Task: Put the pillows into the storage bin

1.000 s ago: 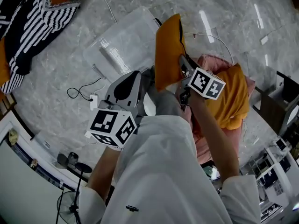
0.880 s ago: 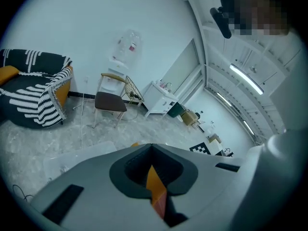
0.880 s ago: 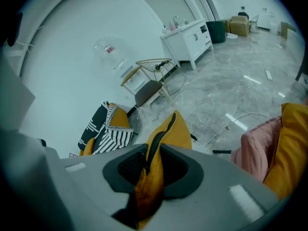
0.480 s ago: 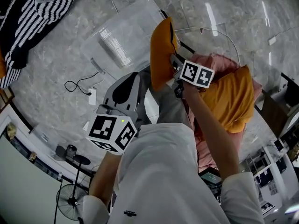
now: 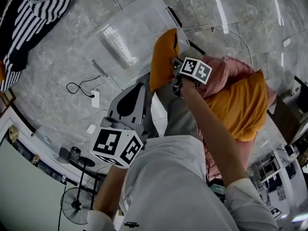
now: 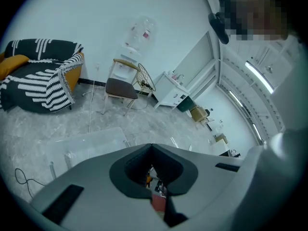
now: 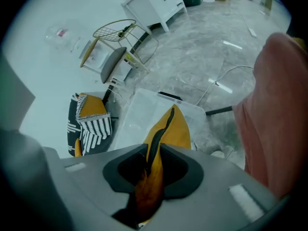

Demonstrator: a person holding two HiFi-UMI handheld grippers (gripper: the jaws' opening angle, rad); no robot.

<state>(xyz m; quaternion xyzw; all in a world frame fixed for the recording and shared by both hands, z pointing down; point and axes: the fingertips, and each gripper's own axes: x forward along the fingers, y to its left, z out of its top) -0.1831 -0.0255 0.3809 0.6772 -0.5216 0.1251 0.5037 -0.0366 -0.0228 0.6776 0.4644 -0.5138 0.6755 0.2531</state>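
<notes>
My right tool [image 7: 153,172] grips the orange pillow [image 7: 173,129] by its black-zippered edge and holds it over the near rim of the clear bin [image 5: 120,37], which looks empty. My left tool [image 6: 152,148] is closed on nothing. Only the head view shows a second pillow [image 5: 240,105], also orange, lying on a pink pillow [image 5: 224,76] nearby.

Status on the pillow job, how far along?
Done: nothing yet; the clear bin holds no pillow. In hand: the right gripper is shut on an orange pillow hanging at the bin's edge; the left gripper is shut and empty. Left: drop that one in, then the second orange pillow and the pink pillow.
</notes>
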